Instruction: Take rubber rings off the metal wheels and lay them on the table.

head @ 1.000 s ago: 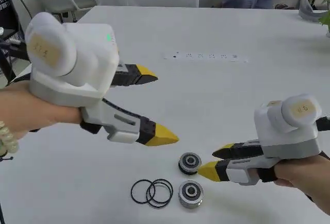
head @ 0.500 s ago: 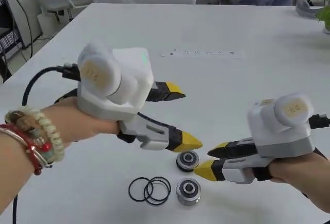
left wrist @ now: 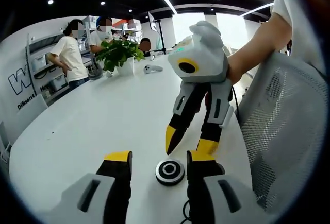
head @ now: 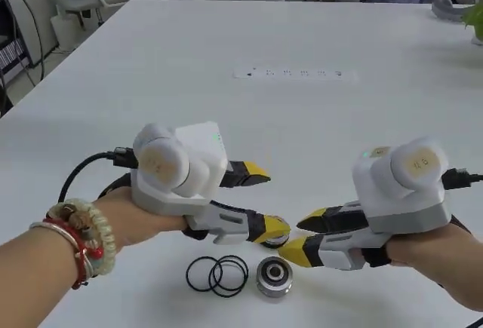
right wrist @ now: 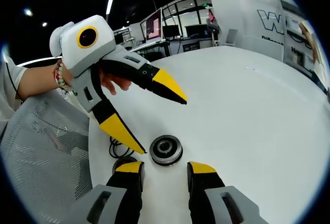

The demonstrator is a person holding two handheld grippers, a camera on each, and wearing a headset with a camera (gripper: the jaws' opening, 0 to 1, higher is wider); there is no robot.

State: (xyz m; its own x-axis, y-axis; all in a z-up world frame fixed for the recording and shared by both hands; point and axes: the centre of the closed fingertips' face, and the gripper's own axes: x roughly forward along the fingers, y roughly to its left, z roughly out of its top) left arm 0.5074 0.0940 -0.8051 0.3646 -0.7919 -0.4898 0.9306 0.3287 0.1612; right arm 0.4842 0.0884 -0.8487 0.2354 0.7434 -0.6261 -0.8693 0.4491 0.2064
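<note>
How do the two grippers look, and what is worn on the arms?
The left gripper and the right gripper each have a white and grey body, black jaws with pointed yellow tips, and a pale yellow round label. A black cable leaves the left one. The left wrist wears beaded and red bracelets.

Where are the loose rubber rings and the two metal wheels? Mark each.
rubber rings (head: 218,276), head view, where the loops overlap.
nearer wheel (head: 273,277), head view, its hub.
farther wheel (right wrist: 165,150), right gripper view, its hub.
</note>
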